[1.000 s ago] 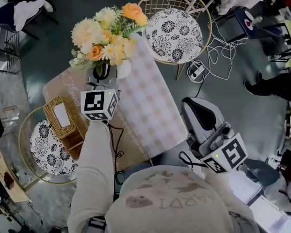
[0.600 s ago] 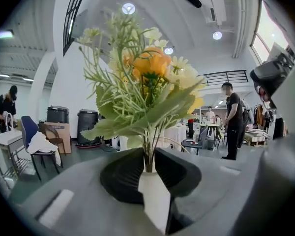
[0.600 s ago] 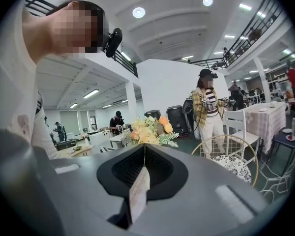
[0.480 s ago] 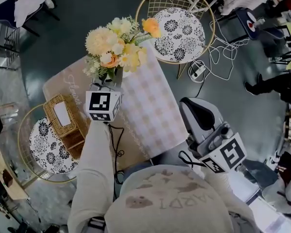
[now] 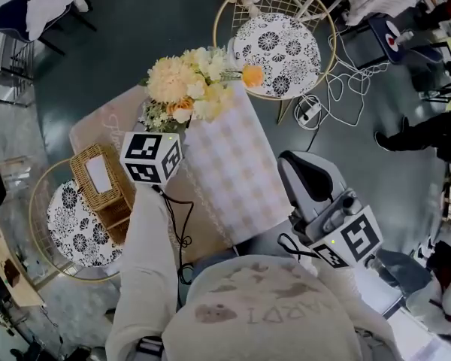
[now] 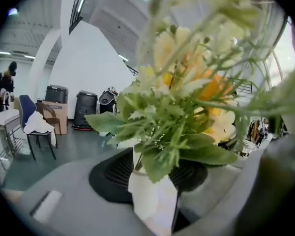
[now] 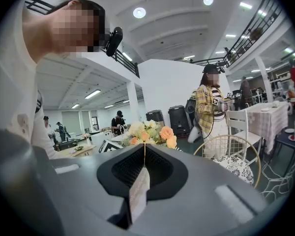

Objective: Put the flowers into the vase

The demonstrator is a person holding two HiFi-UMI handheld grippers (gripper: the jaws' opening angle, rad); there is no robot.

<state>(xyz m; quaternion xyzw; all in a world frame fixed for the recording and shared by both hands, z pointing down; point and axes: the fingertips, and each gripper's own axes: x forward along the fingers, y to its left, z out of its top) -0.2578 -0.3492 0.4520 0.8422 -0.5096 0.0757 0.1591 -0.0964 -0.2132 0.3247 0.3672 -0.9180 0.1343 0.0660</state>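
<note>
**Checked surface, bouquet held at its far end**

Dark green flooring surrounds a small surface [image 5: 237,175] draped in a pale checked cloth. One wire chair with a black-and-white patterned cushion [image 5: 276,43] stands past its far end. Another like it [image 5: 70,226] stands at its near left. A wicker basket [image 5: 98,183] sits on the left part of the surface, just beside the left gripper [image 5: 162,128].

That gripper reaches forward over the surface's far left corner, its marker cube facing up. Its own view shows the jaws clamped on the green stems of the flowers [image 5: 192,89]. The leaves and the cream, yellow and orange blooms spread out directly above the grip. From the head view the bunch overhangs the far edge of the cloth, with one orange bloom jutting to the right.

The right gripper [image 5: 301,175] is held low beside the person's body, off the near right edge of the surface and well apart from the flowers. Its jaws are pressed together with nothing between them. Beyond them its view shows the bouquet, and a person in a yellow plaid shirt [image 7: 209,104] standing in the hall.
</note>
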